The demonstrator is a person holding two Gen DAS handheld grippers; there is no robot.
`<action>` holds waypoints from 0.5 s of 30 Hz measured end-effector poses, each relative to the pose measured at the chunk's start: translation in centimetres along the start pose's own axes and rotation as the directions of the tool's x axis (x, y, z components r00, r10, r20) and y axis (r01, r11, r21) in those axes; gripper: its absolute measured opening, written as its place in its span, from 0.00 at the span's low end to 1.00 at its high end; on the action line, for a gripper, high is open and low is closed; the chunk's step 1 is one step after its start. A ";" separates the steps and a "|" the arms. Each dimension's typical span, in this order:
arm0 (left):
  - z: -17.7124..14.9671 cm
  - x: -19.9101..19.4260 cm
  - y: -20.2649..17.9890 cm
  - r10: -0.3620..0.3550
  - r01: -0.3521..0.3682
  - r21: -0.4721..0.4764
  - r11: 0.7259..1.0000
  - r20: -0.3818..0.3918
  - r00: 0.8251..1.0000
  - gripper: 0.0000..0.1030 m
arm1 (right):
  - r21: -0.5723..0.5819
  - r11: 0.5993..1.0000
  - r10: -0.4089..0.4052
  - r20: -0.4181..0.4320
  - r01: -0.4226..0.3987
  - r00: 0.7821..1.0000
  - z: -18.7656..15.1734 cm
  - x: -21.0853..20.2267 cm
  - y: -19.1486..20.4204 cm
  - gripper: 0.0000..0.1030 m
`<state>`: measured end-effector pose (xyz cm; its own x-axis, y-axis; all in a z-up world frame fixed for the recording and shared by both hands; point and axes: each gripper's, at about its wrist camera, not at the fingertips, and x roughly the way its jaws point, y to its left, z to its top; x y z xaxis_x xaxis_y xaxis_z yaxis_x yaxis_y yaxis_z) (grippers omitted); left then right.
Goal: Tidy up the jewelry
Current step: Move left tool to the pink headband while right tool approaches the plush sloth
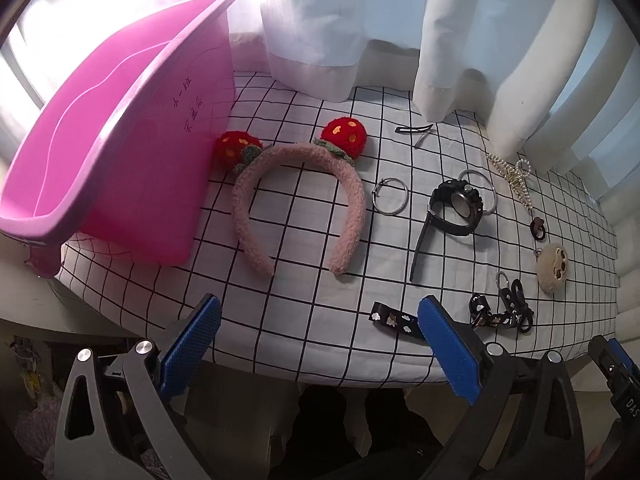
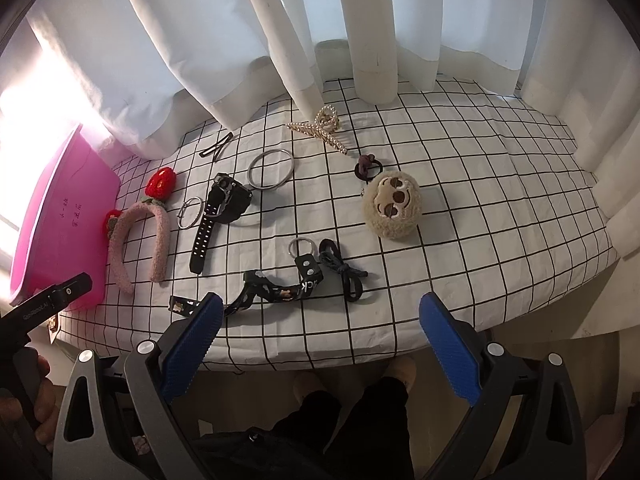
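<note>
Lying ahead of both wide-open, empty grippers, left gripper [image 1: 318, 338] and right gripper [image 2: 320, 338], the fuzzy pink headband with red strawberries [image 1: 300, 200] rests beside the pink plastic bin [image 1: 120, 140]; grabbing its curved, soft band off-centre risks it swinging loose.

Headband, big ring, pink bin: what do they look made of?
Headband: pink fleecy plush, fuzzy nap all over, with red knitted-looking strawberries on top.
Large ring: looks like polished metal, thin and silvery with bright glints.
Pink bin: moulded plastic, smooth with a slight sheen; light glows through its wall, so probably translucent.
</note>
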<state>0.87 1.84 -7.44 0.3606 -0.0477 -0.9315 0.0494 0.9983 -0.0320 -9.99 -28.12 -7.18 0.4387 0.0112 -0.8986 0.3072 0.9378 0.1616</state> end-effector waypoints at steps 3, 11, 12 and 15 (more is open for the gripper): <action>-0.3 1.3 0.5 0.012 -0.012 -0.021 1.000 -0.007 1.000 0.94 | -0.002 1.000 -0.027 -0.004 0.027 1.000 0.1 1.2 -1.5 0.91; -0.7 3.6 1.3 0.033 -0.031 -0.059 0.998 0.025 0.999 0.94 | 0.003 0.998 -0.056 -0.018 0.056 0.998 1.7 4.7 -5.1 0.91; -0.6 3.9 1.5 0.032 -0.030 -0.066 0.997 0.027 0.999 0.94 | 0.004 0.998 -0.056 -0.021 0.056 0.998 1.9 5.2 -5.4 0.91; -0.3 4.9 1.8 0.019 -0.017 -0.086 0.996 0.028 0.999 0.94 | 0.009 0.998 -0.055 -0.029 0.055 0.998 2.5 6.7 -6.1 0.91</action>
<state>2.47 3.46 -12.16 0.3877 -0.0293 -0.9213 -0.0369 0.9982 -0.0473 -6.86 -34.60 -13.17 0.3968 -0.0303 -0.9174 0.3382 0.9340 0.1155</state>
